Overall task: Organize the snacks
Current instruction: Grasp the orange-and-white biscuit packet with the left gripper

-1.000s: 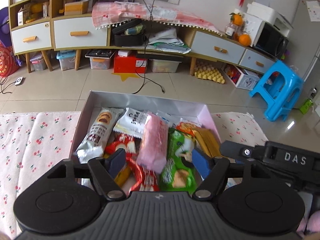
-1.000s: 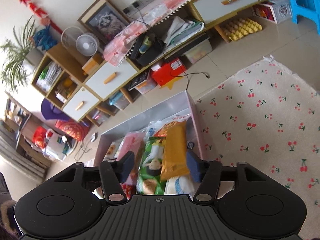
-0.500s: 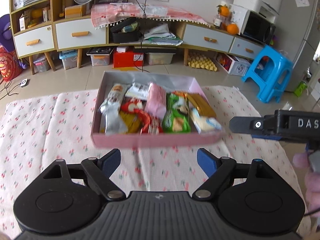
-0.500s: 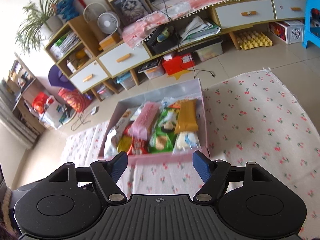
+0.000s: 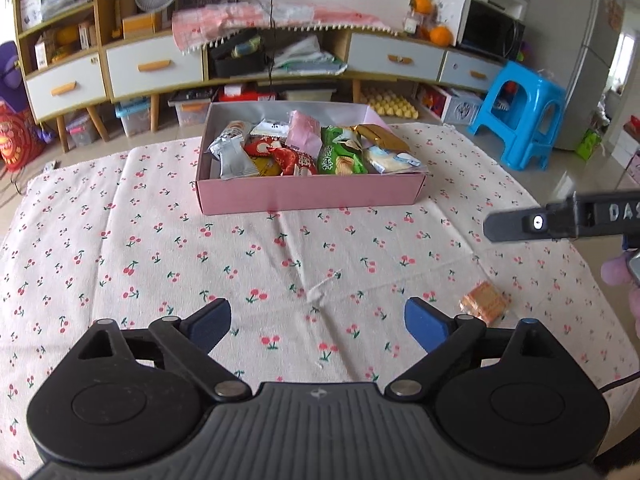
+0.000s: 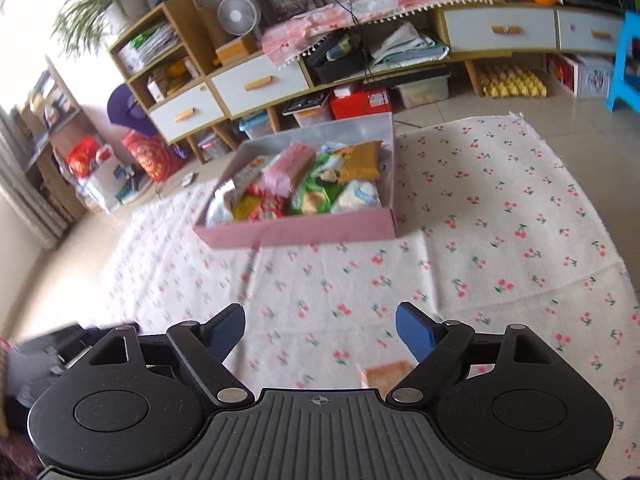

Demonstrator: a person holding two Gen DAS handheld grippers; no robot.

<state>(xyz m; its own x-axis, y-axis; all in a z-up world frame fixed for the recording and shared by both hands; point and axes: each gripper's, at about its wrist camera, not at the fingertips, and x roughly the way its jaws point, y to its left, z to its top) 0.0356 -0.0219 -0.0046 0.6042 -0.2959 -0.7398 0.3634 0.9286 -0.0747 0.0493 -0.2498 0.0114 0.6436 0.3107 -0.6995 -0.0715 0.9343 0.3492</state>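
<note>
Potted plant (right wrist view only).

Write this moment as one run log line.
left gripper: open, empty | right gripper: open, empty | box: full | cracker pack: on cloth

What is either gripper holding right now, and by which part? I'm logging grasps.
Nothing is held. The left gripper and right gripper have jaws that have just been opening, with only the cherry-print cloth between them.
</note>
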